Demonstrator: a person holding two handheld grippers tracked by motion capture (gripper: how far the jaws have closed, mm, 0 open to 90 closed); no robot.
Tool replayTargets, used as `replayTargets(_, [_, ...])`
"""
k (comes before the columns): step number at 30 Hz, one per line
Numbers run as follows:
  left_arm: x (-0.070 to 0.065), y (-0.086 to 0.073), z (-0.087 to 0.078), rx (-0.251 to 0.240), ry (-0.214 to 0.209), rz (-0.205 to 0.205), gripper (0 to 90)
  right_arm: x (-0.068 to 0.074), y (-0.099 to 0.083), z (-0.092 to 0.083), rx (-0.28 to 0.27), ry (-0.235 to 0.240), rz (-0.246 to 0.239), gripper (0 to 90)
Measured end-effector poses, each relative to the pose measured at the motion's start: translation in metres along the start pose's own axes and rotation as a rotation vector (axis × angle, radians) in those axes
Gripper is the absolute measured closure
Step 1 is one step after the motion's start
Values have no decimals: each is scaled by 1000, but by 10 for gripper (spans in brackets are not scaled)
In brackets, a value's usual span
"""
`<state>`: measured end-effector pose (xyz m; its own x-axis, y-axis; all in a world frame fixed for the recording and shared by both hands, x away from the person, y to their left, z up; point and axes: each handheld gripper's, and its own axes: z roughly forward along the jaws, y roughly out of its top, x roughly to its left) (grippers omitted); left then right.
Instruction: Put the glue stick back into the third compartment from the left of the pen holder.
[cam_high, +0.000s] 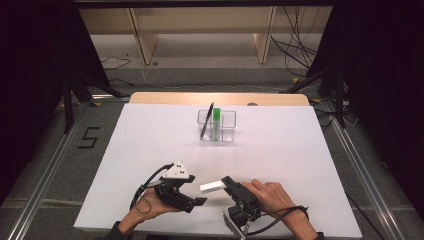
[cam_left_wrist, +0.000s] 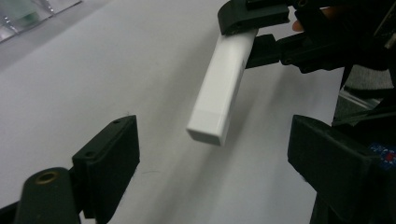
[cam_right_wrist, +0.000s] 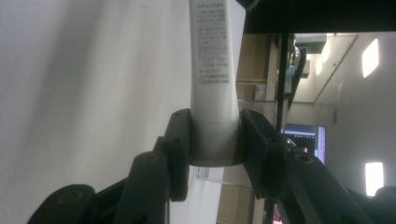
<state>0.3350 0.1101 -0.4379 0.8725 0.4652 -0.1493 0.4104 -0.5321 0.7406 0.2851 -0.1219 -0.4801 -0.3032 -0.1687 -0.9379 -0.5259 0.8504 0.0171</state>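
A white rectangular stick (cam_high: 213, 187) with small printed text (cam_right_wrist: 215, 56) hangs above the white table (cam_high: 150, 145), near its front edge. My right gripper (cam_high: 227, 183) is shut on one end of it, both pads pressed to its sides (cam_right_wrist: 215, 135). The stick's free end (cam_left_wrist: 219, 88) points toward my left gripper (cam_high: 196, 190). That gripper stands open with wide jaws (cam_left_wrist: 215, 154), and neither jaw touches the stick. In the left gripper view the right gripper (cam_left_wrist: 250, 32) holds the stick's far end at the top.
A clear two-part box (cam_high: 227, 127) stands at the table's back middle, with a black pen (cam_high: 207, 120) and a green stick (cam_high: 216, 116) upright in it. Wooden shelving (cam_high: 200, 30) and floor cables (cam_high: 295, 50) lie beyond the table.
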Motion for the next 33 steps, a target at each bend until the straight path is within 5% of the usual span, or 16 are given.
replayTargets(9, [4, 17, 12, 88, -67, 14, 252, 5, 6, 0, -12, 1, -47, 655])
replayTargets(21, [0, 26, 30, 195, -89, 76, 330, 9, 11, -1, -25, 12, -79, 655])
replayTargets(33, [-3, 34, 37, 244, -124, 76, 521, 11, 13, -2, -35, 10, -103, 655])
